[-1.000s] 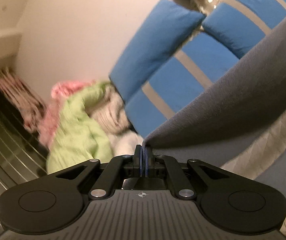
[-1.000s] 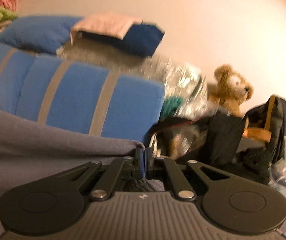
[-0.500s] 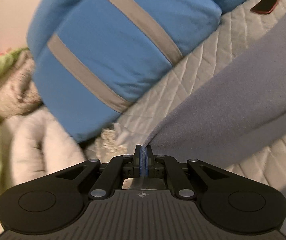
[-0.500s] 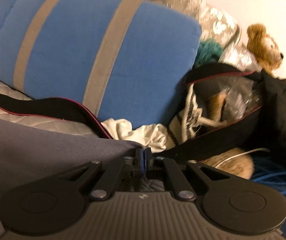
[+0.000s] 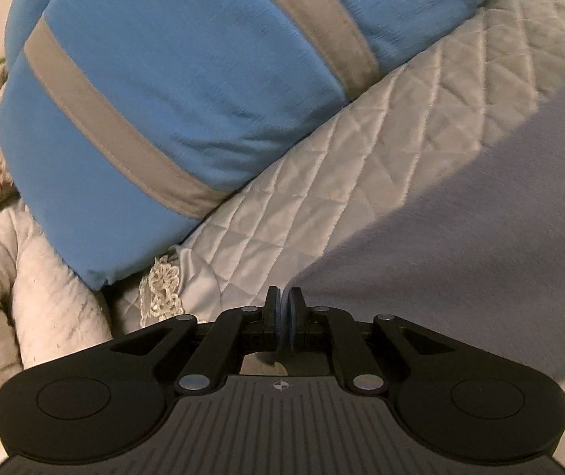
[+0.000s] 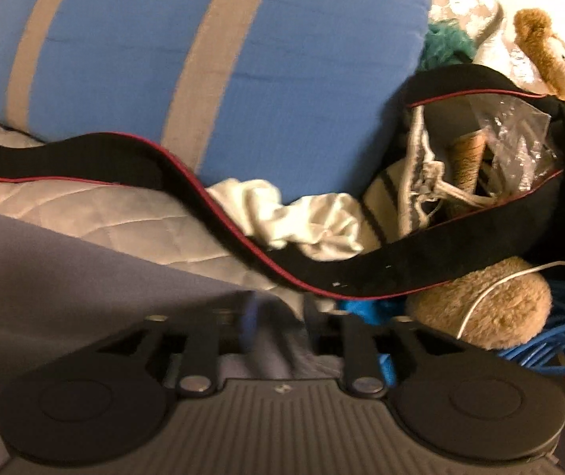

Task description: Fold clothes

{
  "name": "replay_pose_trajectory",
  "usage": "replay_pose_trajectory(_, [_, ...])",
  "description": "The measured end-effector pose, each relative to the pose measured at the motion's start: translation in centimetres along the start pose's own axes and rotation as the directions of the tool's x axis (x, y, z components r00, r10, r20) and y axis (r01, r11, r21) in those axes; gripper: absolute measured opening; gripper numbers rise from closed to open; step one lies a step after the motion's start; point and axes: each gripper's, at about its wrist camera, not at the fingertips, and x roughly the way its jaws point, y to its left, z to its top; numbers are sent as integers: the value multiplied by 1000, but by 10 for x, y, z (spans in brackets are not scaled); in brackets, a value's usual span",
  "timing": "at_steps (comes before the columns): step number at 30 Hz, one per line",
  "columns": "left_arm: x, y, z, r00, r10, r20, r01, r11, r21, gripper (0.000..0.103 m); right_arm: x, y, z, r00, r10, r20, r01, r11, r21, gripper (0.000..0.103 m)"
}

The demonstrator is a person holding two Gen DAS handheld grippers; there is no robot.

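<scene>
Both jaws opening: grey garment (image 5: 460, 245) corner beside left gripper (image 5: 283, 304), below right gripper (image 6: 278, 316).

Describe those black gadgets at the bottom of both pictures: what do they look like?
Each is a matte black two-finger tool. The left gripper has a ribbed grey base with a small crosshair mark, round black discs at both sides, silver rivets on its link arms and blue finger pads. The right gripper matches, though blurred.
</scene>
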Motion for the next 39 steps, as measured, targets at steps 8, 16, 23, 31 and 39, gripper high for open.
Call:
replay_pose_trajectory(8, [-57,19,7,994,10,110,-5,999,-48,68,-79,42,12,983,176,45,-169,977,-127,96])
replay_pose_trajectory(16, [-126,28,-27,923,-336,187,339,941,17,76,-184,119,11,954,296,37,-267,902,-339,103])
replay_pose_trajectory(23, [-142,27,-76,940,-303,155,299,953,50,75,-240,175,15,927,374,4,-350,872,-341,103])
replay_pose_trajectory(31, [-163,6,-74,887,-376,267,357,927,118,75,-253,224,14,864,491,-109,-502,855,-129,103])
replay_pose_trajectory(39, [-191,-66,-9,719,-615,323,523,785,331,53,-267,270,-11,817,563,-126,-572,761,-307,103])
